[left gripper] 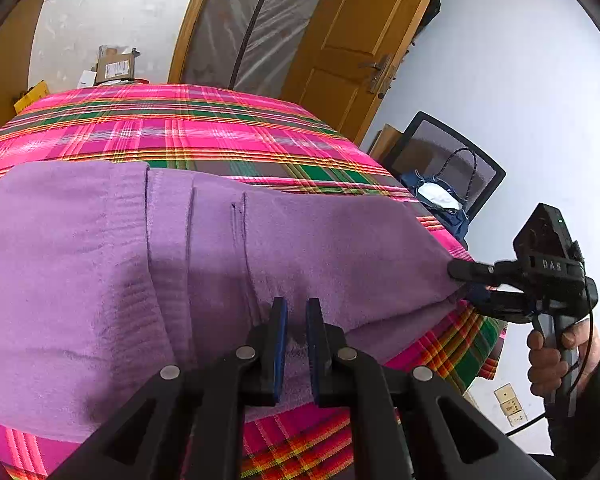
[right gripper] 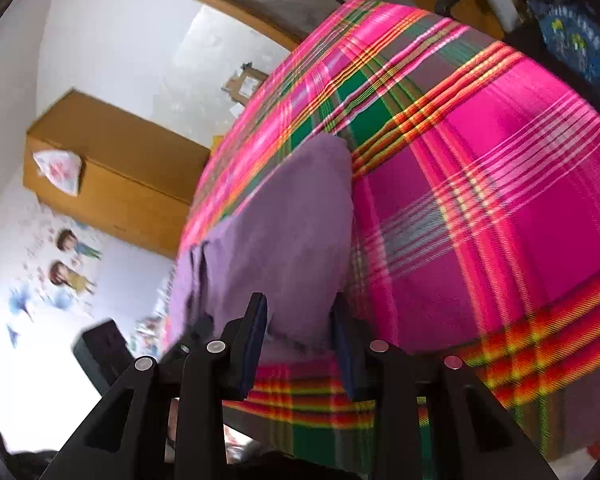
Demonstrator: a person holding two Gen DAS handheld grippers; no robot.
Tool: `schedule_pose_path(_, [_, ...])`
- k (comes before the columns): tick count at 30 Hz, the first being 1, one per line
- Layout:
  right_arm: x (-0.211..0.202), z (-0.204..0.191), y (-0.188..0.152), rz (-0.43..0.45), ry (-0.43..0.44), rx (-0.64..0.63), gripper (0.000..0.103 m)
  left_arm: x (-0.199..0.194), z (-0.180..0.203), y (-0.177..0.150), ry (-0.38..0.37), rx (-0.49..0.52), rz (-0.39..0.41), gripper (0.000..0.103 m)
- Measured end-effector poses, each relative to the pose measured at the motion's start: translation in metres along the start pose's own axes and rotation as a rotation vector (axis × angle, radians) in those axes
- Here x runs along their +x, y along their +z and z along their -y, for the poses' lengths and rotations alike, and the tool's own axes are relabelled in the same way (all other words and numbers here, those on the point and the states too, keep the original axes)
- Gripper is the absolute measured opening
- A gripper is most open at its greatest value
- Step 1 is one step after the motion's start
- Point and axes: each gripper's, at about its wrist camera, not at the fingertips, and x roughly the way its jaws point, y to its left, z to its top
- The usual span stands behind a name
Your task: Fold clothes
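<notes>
A purple knit sweater lies spread on a table covered with a pink, green and orange plaid cloth. My left gripper is at the sweater's near edge, its jaws a narrow gap apart with purple fabric between the blue pads. My right gripper is at the sweater's right corner near the table edge. In the right wrist view the sweater runs away from the right gripper, whose jaws stand apart around the sweater's corner.
A wooden door and a plastic-covered frame stand behind the table. A black mesh chair with a blue bag stands at the right. Cardboard boxes sit at the far edge. A wooden cabinet is at the left.
</notes>
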Motion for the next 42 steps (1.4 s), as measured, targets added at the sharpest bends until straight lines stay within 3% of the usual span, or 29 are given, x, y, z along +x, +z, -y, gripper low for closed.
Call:
schedule_pose_path(10, [-0.004,0.003,-0.004,0.081,0.04,0.045,0.031,0.0,0.001,0.0,-0.004,-0.013,0.0,0.009])
schedule_pose_path(18, [0.003,-0.004,-0.005,0.104,-0.047,-0.002,0.024,0.0,0.001,0.001,-0.002,-0.015,-0.005,0.009])
schedule_pose_path(24, [0.004,-0.009,-0.006,0.129,-0.064,-0.021,0.015,0.001,0.001,0.002,0.003,-0.014,-0.009,0.009])
schedule_pose_path(32, [-0.008,-0.043,-0.001,0.171,-0.011,-0.119,0.014,-0.001,0.001,0.005,0.012,-0.023,-0.028,0.009])
schedule_pose_path(42, [-0.012,-0.101,0.01,0.18,0.075,-0.265,0.014,-0.026,-0.005,0.012,0.057,-0.055,0.035,0.009])
